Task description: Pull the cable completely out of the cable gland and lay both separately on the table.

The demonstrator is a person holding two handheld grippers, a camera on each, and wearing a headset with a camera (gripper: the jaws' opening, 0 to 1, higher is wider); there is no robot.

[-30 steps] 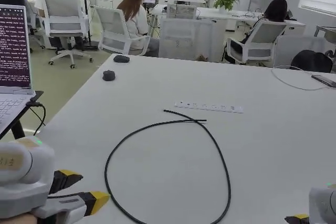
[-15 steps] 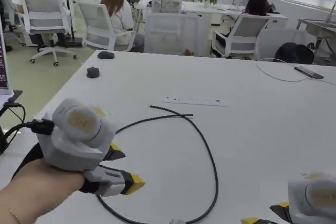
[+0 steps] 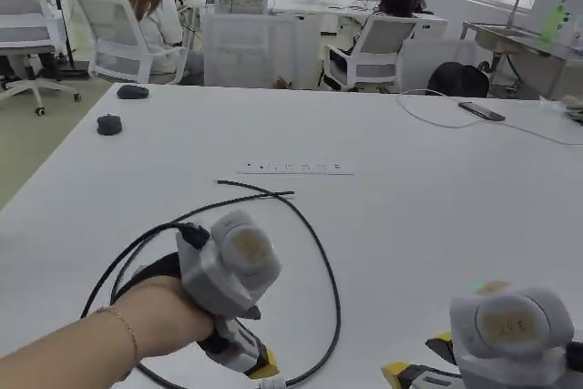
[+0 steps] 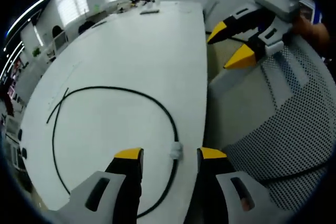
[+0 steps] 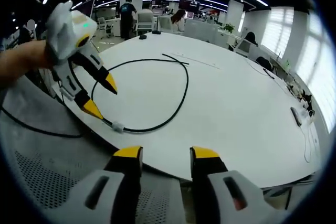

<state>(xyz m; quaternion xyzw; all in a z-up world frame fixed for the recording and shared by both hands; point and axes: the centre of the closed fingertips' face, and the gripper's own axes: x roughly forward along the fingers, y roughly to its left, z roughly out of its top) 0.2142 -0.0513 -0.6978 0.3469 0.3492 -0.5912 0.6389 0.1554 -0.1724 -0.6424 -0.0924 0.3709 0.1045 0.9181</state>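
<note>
1. Black cable [image 4: 110,87] lies in one big loop on the white bench [image 3: 437,207]. Its two ends cross at the far side of the loop, near a thin white strip [image 3: 296,168].
2. Small pale cable gland [image 4: 175,151] sits on the cable at the near part of the loop, close to the bench edge. The cable is not out of it.
3. Left claw [image 4: 169,154] is held in a hand [image 3: 159,316] over the near side of the loop, jaws spread, nothing pinched. In the left gripper view the gland lies between and just ahead of the yellow tips. Cannot tell if a tip touches it.
4. In the right gripper view the left claw's tips hang just above the cable, near the gland.
5. Right claw [image 5: 166,153] is spread too and empty. It sits off the near bench edge, well apart from the cable.
6. In the head view the right claw is at the lower right and the left claw is left of it.
7. Two small dark objects [image 3: 109,124] lie at the far left of the bench, and a phone [image 3: 480,111] at the far right.
8. People sit on office chairs [image 3: 109,38] behind the bench.
</note>
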